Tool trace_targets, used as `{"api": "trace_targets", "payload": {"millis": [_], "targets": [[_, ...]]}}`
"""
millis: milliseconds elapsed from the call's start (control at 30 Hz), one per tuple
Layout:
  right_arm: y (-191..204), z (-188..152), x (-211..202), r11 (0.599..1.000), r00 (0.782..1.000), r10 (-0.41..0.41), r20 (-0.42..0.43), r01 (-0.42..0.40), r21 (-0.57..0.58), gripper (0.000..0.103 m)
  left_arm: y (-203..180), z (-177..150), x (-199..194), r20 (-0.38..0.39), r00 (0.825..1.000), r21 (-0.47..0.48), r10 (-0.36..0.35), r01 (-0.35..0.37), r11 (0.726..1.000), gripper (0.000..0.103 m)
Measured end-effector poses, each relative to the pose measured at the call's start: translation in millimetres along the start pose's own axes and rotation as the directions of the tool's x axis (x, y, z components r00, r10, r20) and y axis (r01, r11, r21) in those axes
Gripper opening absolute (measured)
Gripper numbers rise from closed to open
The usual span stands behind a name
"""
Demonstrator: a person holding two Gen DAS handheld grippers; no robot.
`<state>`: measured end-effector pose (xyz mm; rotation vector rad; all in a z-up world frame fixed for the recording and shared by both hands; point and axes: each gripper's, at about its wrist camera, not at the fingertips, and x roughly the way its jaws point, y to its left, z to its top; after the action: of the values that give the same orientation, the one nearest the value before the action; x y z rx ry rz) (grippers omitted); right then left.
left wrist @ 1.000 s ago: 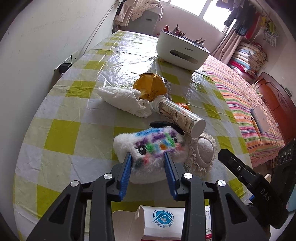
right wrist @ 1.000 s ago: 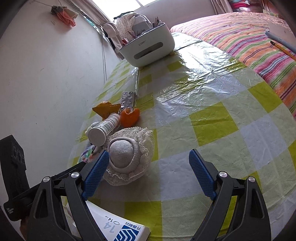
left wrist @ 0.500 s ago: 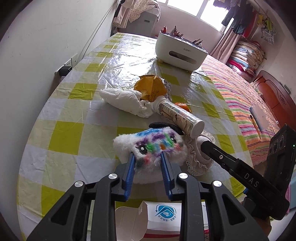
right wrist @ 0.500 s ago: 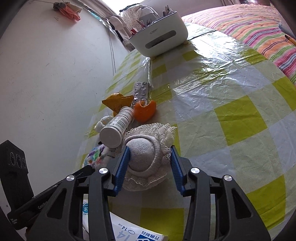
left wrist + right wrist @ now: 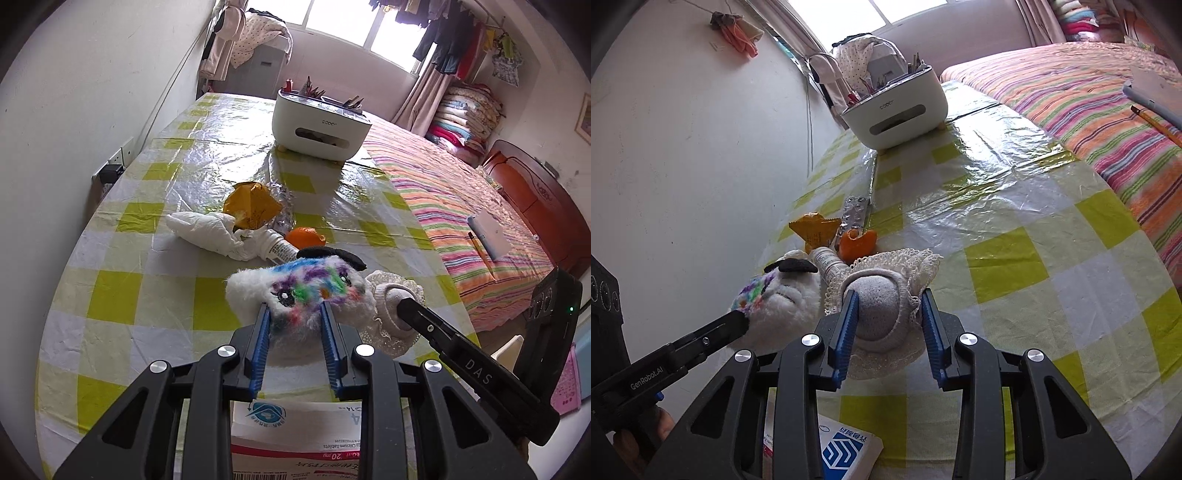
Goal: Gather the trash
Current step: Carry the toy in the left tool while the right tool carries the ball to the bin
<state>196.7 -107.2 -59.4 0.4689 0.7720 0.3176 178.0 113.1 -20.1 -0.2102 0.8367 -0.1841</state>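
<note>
Left gripper pinches the fluffy multicoloured toy, right gripper pinches the lace-trimmed grey sock, both at the near edge of the table. Risk: the soft items could slip out, or the lace could drag the pill bottle touching it. Glossy yellow-check plastic cloth; striped bed along the table's right edge.

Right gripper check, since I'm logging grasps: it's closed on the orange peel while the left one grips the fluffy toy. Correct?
Not quite. The right gripper is closed on the lace-trimmed grey cap, not the orange peel lying beyond, per the right wrist view. The left gripper does grip the fluffy toy.
</note>
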Motion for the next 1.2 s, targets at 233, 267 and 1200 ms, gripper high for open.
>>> {"api": "trace_targets", "payload": {"millis": [233, 267, 1200], "targets": [[-15.3, 2.2, -30.1, 0.999, 0.998, -0.021, 0.065, 0.02, 0.026, 0.033, -30.5, 0.4, -3.3, 0.012, 0.999, 0.044, -0.039, 0.038, 0.998, 0.026], [-19.3, 2.0, -35.7, 0.999, 0.997, -0.024, 0.072, 0.021, 0.033, 0.033, -35.5, -0.1, -2.9, 0.013, 0.999, 0.053, -0.041, 0.04, 0.998, 0.026], [-142.1, -19.1, -156.4, 0.942, 0.93, -0.265, 0.255, 0.193, 0.276, 0.033, -195.3, -40.3, 4.5, -0.042, 0.982, 0.318, -0.185, 0.188, 0.929, 0.026]]}}
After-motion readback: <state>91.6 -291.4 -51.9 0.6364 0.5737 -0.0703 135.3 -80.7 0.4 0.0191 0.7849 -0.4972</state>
